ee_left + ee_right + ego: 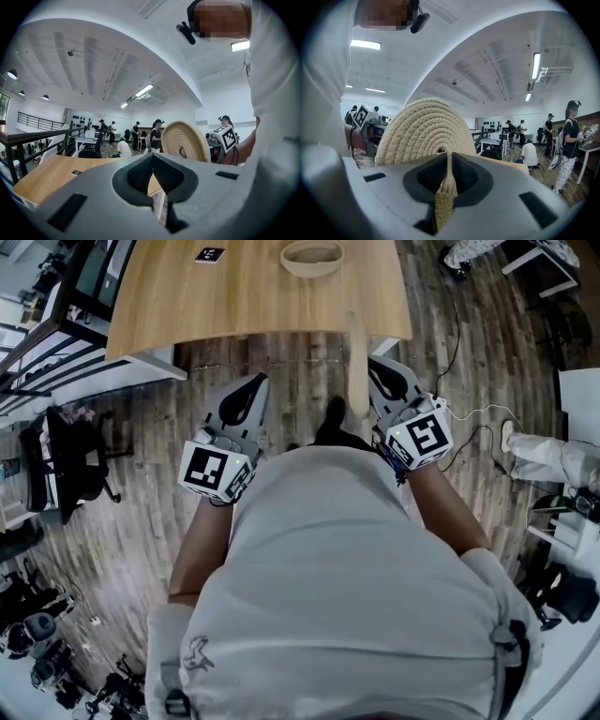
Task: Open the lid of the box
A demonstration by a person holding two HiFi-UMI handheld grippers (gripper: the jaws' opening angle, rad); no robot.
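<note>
Right claw is clenched on the lid, pads pinching its rim. Left claw is shut tight w/ nothing btwn the jaws.

Lid = round flat disc of coiled rope, cream-coloured, w/ the spiral rows plain to see. There's a small dark loop or knob near centre on the face turned toward the left claw. It stands on edge, upright, rising from the right claw's jaws and reaching out past the tips. In the head view the lid shows only as a thin beige strip running fwd from the right claw. From the left claw it sits off to that claw's right, near but not touching.

Box = matching woven round bowl, open on top. It sits on the wooden table, well ahead of both claws and roughly btwn their lines.

Both forearms reach fwd from the body. The claws are side by side, about level, pointing toward the table edge.
</note>
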